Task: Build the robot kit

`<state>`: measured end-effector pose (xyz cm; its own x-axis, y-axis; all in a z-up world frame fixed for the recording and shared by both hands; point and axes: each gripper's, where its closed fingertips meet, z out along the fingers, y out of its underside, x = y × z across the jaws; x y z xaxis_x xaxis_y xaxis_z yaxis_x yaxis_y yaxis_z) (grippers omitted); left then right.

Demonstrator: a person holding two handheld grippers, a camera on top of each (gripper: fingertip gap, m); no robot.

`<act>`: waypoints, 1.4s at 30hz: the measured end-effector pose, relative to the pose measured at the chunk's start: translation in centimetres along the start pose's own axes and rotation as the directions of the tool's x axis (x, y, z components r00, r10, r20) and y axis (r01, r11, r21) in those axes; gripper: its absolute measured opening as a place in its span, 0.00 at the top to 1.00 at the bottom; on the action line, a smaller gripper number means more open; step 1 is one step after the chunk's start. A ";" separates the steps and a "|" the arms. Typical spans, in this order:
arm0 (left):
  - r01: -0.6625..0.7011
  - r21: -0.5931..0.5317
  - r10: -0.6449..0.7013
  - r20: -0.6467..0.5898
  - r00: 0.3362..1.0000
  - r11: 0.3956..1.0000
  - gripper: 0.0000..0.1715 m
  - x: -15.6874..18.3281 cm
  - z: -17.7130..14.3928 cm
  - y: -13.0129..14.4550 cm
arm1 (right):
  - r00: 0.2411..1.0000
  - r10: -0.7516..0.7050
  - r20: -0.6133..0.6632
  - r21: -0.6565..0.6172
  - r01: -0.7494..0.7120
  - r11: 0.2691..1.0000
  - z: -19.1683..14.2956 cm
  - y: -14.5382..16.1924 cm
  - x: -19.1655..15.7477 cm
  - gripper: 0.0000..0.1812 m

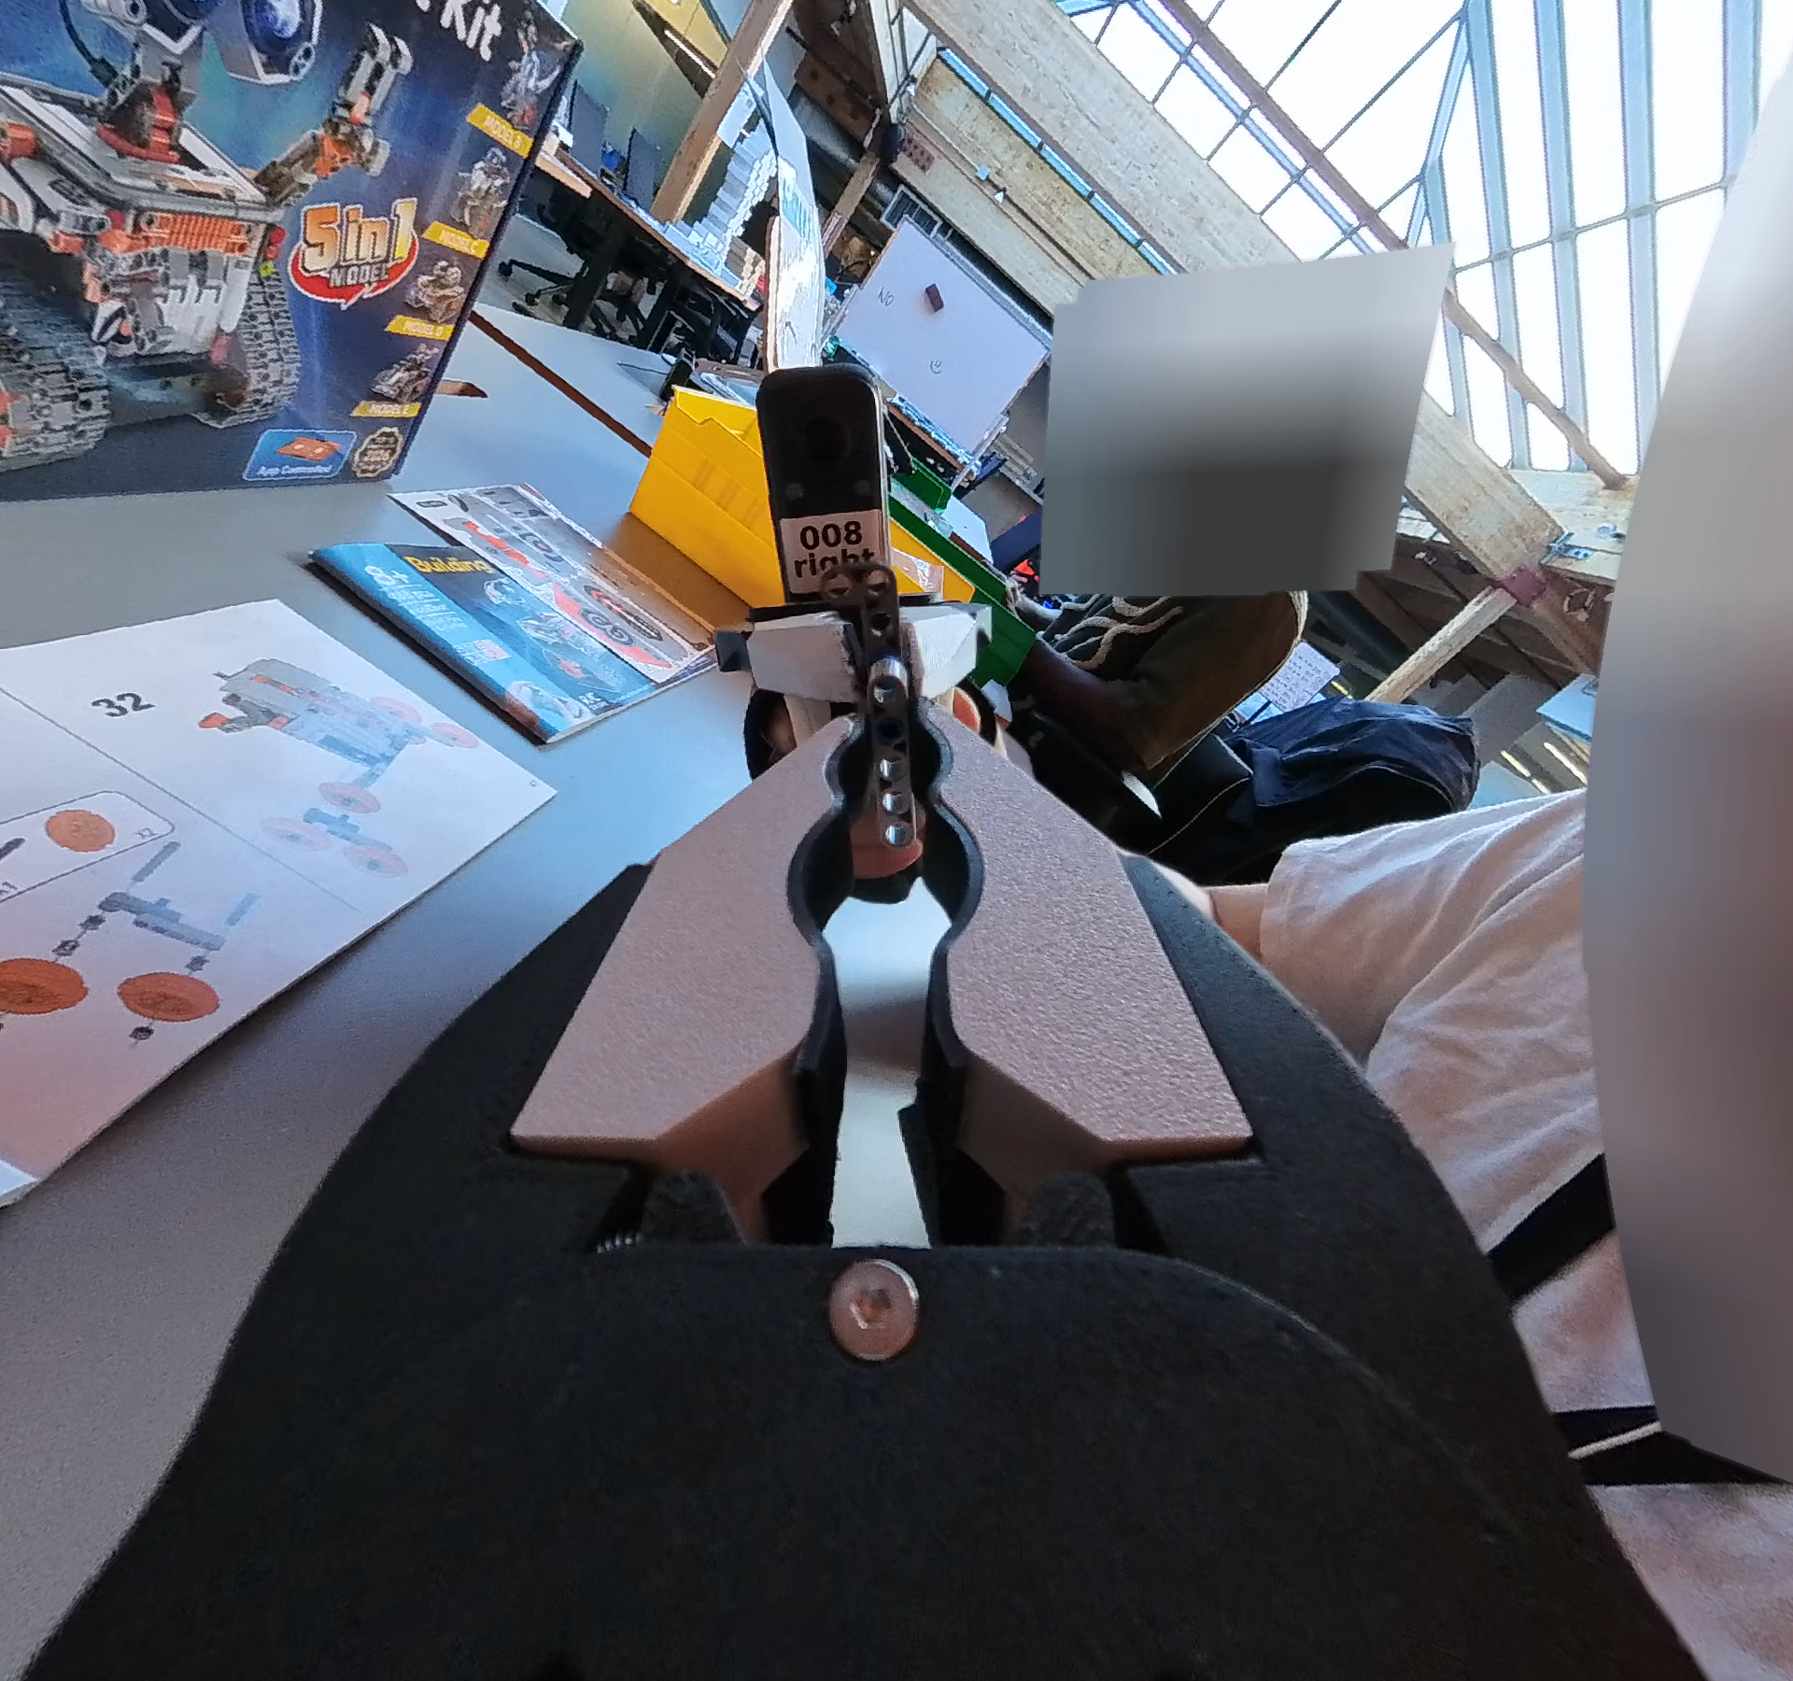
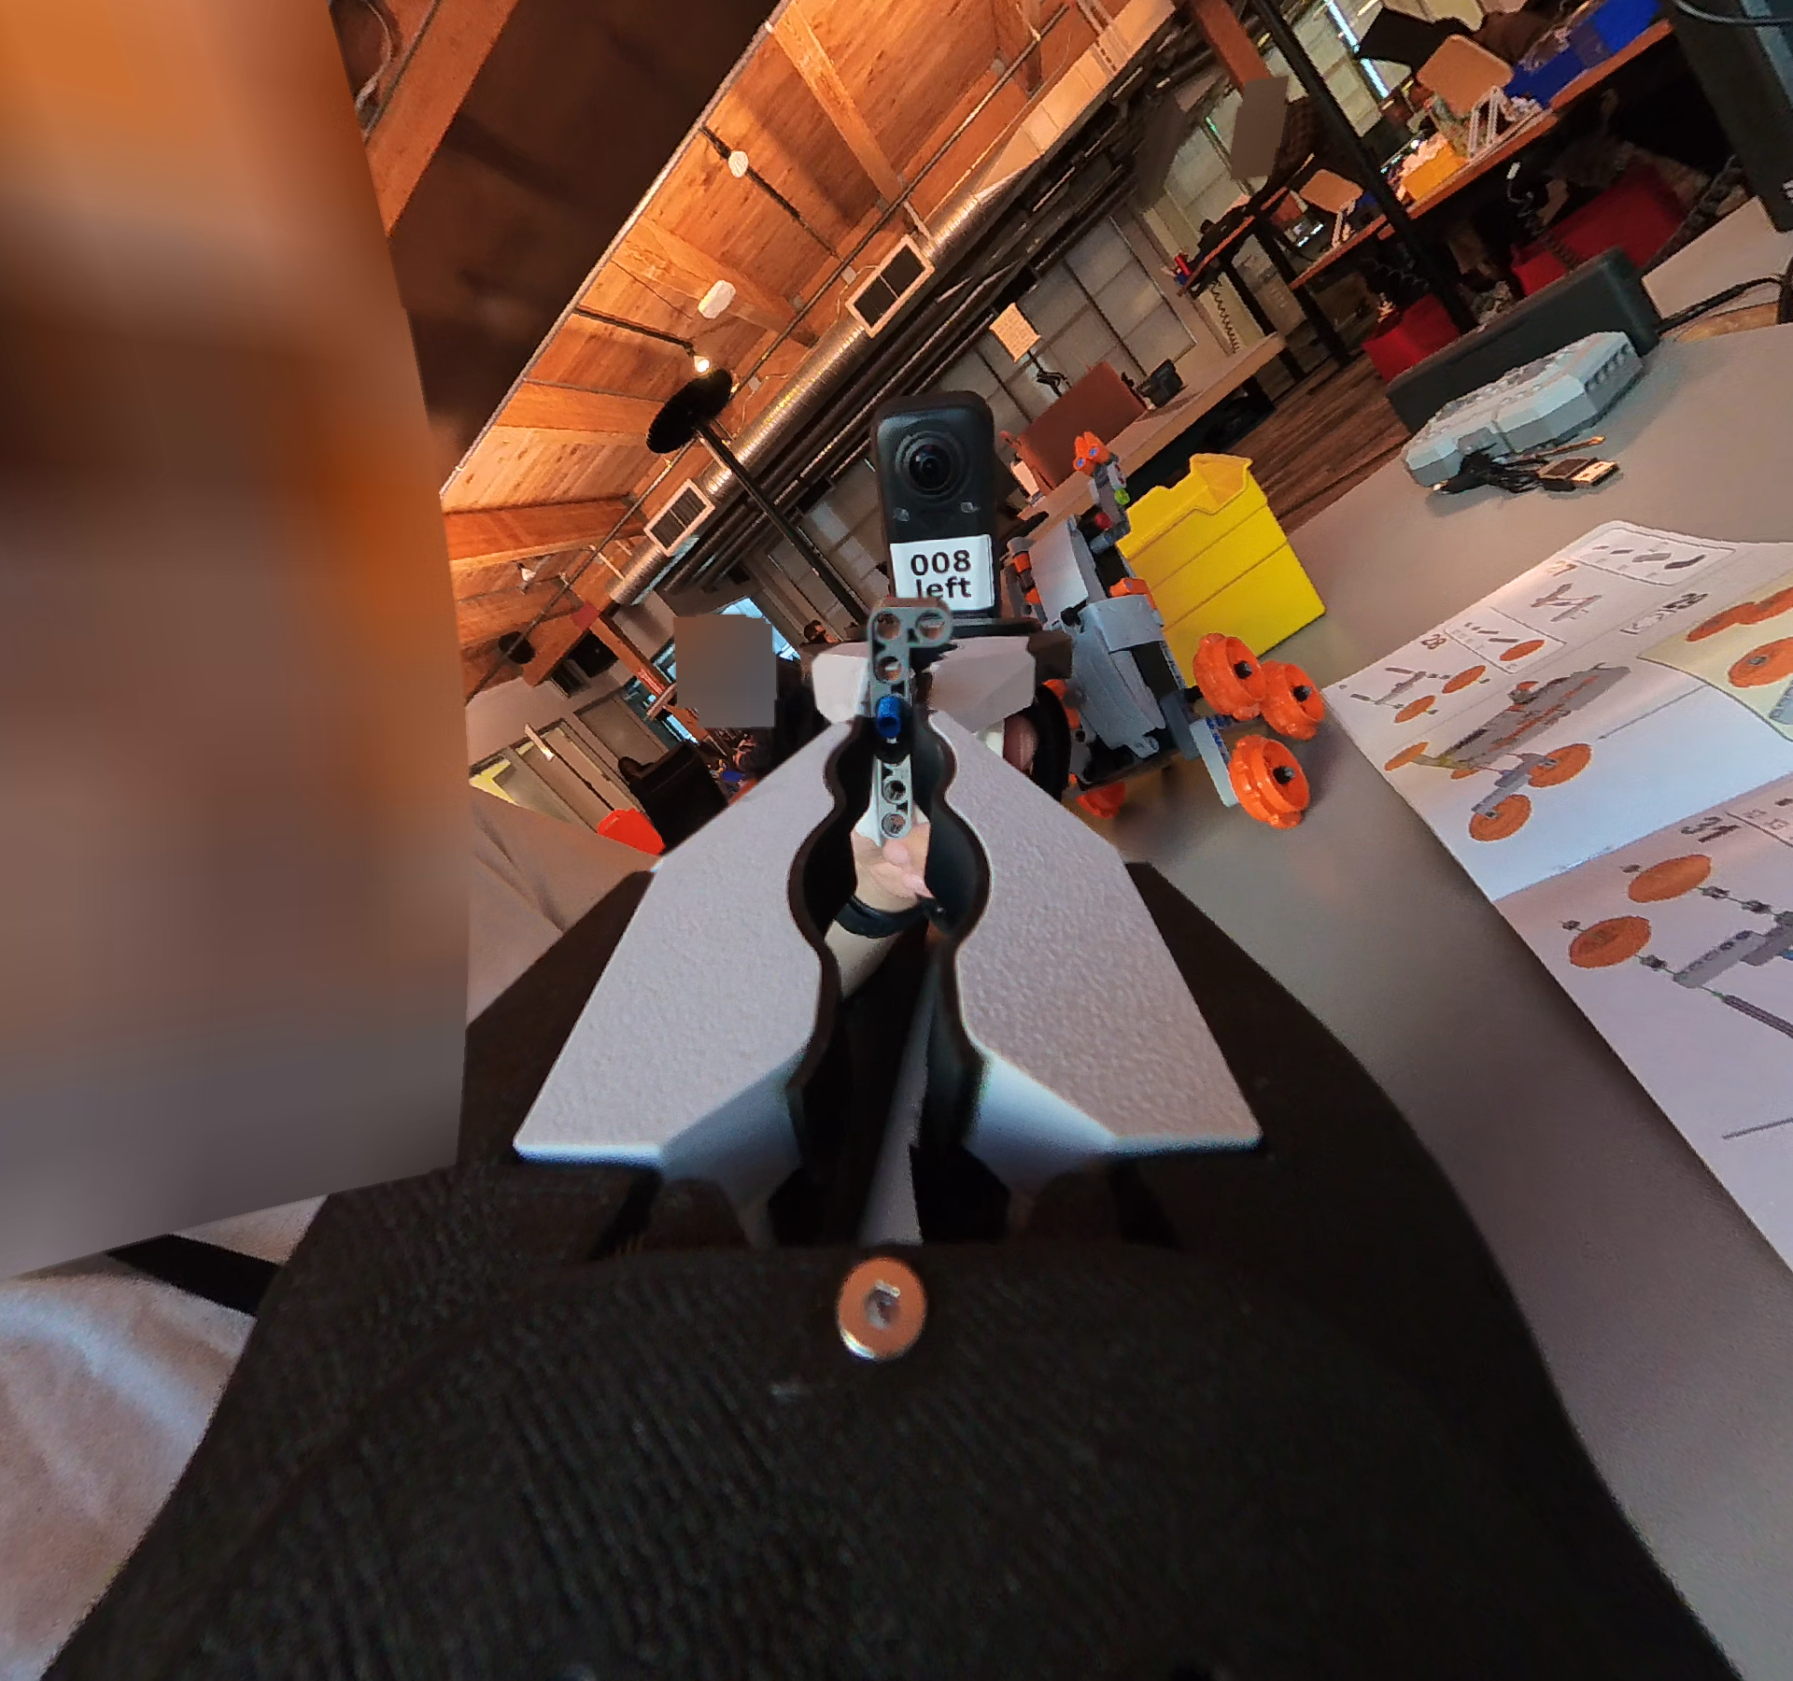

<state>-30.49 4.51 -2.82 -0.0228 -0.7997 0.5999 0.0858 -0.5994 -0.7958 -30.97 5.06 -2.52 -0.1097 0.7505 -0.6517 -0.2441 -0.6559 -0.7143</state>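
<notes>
A slim grey beam with a row of holes [image 1: 885,751] and a three-hole crosspiece at its top stands upright between my two grippers, which face each other above the grey table [image 1: 291,1198]. My left gripper [image 1: 885,742] is shut on the beam near its fingertips. My right gripper [image 2: 891,747] is shut on the same beam [image 2: 895,785], which carries a blue pin [image 2: 888,719] here. The right gripper also shows in the left wrist view [image 1: 854,654], just behind the beam. The left gripper shows in the right wrist view [image 2: 922,674]. A hand shows behind each gripper.
A robot kit box [image 1: 243,179] stands at the left, with instruction sheets [image 1: 243,810] and a booklet [image 1: 505,606] in front of it. A yellow bin [image 2: 1222,557], a part-built model with orange wheels [image 2: 1145,693], an open manual [image 2: 1601,761] and a grey hub [image 2: 1514,412] lie at the right. Both grippers' tips are close together, under 4 cm apart.
</notes>
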 end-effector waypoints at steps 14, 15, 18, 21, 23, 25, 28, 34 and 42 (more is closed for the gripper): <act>0.013 -0.154 -0.010 0.019 1.000 0.988 0.97 -0.5 1.2 3.0 | 1.000 0.014 -0.024 -0.142 -0.018 0.990 0.0 1.6 0.0 0.96; 0.020 -0.139 -0.017 0.019 1.000 0.990 0.97 -0.6 1.2 2.8 | 0.999 -0.012 -0.042 -0.137 0.006 0.991 -0.3 1.3 0.1 0.96; 0.028 -0.086 -0.026 0.017 1.000 0.996 0.97 -0.7 0.5 1.6 | 0.999 -0.013 -0.040 -0.095 0.010 0.995 -1.0 0.3 -0.1 0.96; 0.022 -0.066 -0.021 0.022 1.000 0.998 0.97 -0.8 0.2 1.1 | 0.998 -0.006 -0.055 -0.111 0.000 0.994 -1.1 0.6 0.3 0.96; 0.025 -0.064 -0.023 0.025 0.999 0.998 0.97 -0.9 0.1 1.0 | 0.999 0.011 -0.043 -0.108 -0.016 0.994 -0.8 0.8 0.3 0.96; 0.023 -0.074 -0.021 0.020 1.000 0.997 0.97 -0.8 0.2 1.2 | 0.999 0.022 -0.047 -0.102 -0.026 0.994 -0.6 0.9 0.5 0.96; 0.022 -0.070 -0.021 0.017 1.000 0.997 0.97 -0.7 0.2 1.1 | 0.999 0.029 -0.040 -0.087 -0.033 0.996 -0.6 0.8 0.6 0.96; 0.044 -0.067 -0.043 0.012 0.999 0.997 0.97 -0.7 0.2 1.0 | 0.999 0.039 -0.025 -0.079 -0.041 0.996 -0.5 0.8 0.5 0.96; 0.059 -0.060 -0.058 0.004 0.998 0.997 0.97 -0.7 0.1 0.9 | 0.999 0.050 -0.017 -0.072 -0.051 0.996 -0.5 0.9 0.6 0.97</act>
<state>-30.29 4.52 -3.91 -0.0242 -0.7632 0.6457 0.0248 -0.6462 -0.7628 -30.81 4.90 -3.63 -0.1055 0.7153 -0.6908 -0.1686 -0.6975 -0.6965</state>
